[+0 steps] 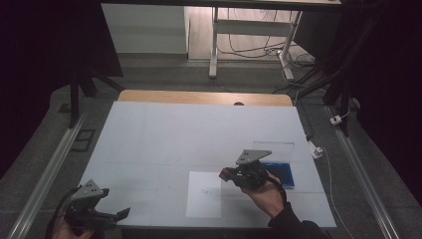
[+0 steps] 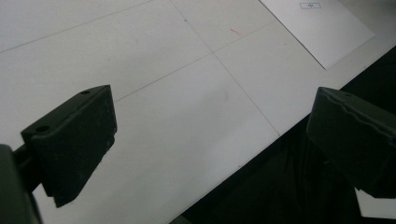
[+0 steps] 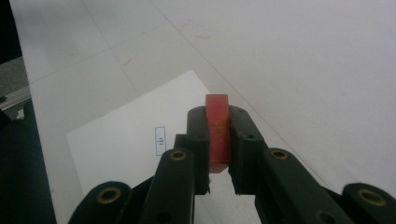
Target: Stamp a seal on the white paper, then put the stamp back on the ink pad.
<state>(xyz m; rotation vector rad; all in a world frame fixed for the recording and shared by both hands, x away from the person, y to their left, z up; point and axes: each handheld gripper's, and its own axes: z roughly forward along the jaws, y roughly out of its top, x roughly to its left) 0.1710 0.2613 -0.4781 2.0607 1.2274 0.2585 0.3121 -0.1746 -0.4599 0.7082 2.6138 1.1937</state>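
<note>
My right gripper point(image 3: 217, 135) is shut on a small red block point(image 3: 218, 131), held upright between its black jaws. In the high view the right gripper point(image 1: 228, 175) hangs just above the right edge of a white sheet of paper point(image 1: 204, 194), and the red block point(image 1: 225, 174) shows at its tip. The paper point(image 3: 135, 140) carries a small blue printed box point(image 3: 160, 140). My left gripper point(image 1: 115, 214) rests at the table's near left corner, open and empty. Its two jaws stand wide apart in the left gripper view, over the table's front edge.
A blue tray with a clear lid point(image 1: 279, 167) sits just right of my right gripper. The white table cover point(image 1: 199, 134) stretches to a wooden strip at the back. A metal rail point(image 1: 45, 174) runs along the left side, another along the right.
</note>
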